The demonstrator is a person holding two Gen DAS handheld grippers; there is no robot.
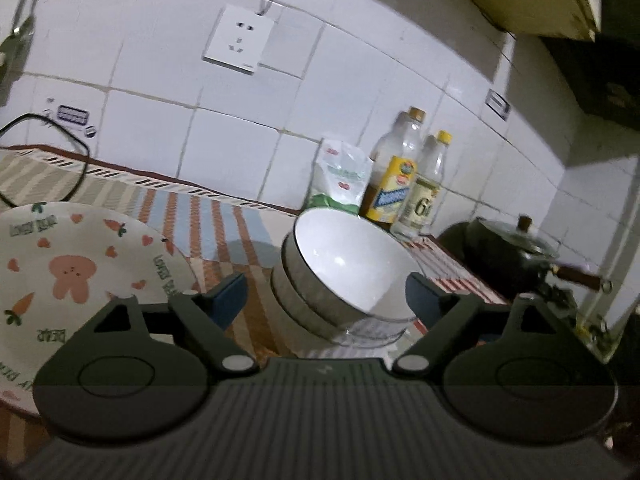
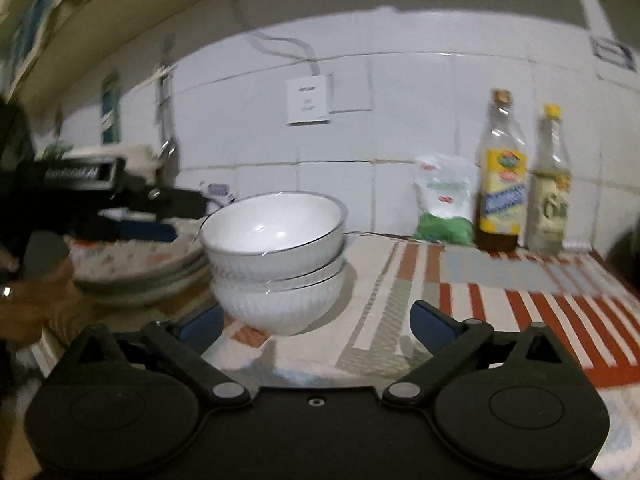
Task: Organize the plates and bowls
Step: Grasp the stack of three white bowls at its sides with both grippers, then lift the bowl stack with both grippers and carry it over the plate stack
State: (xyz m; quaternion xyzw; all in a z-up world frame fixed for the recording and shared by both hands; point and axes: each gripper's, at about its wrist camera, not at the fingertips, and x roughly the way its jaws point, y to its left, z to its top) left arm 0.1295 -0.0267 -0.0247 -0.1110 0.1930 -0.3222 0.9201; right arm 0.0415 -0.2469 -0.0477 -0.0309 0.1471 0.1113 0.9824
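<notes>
The left tongs (image 1: 326, 296) stand released, their blue-padded fingers (image 1: 228, 294) spread wide with nothing between them. Just beyond them, slightly right of centre in the left wrist view, sits the stack of white ribbed ceramic bowls with thin dark rims (image 1: 344, 276), on the surface covered by a striped red, blue and beige cloth (image 1: 224, 220). To the left of the bowls, close by the left finger, lies the round cream plate printed with a pink bear, carrots and hearts (image 1: 76, 268).

The right tongs (image 2: 316, 322) are likewise spread apart and grasp nothing. In the right wrist view the bowl stack (image 2: 276, 256) stands just ahead of them, a little left of centre, nearer the left finger. The plate, resting on top of others (image 2: 140, 268), touches or nearly touches the stack on its left side, and the left tongs (image 2: 160, 216) hover over that plate.

Far right against the white tiled wall (image 2: 400, 128) stand a white-and-green bag (image 2: 442, 200), a yellow-labelled clear bottle (image 2: 500, 176) and a pale-labelled clear bottle (image 2: 550, 184).
</notes>
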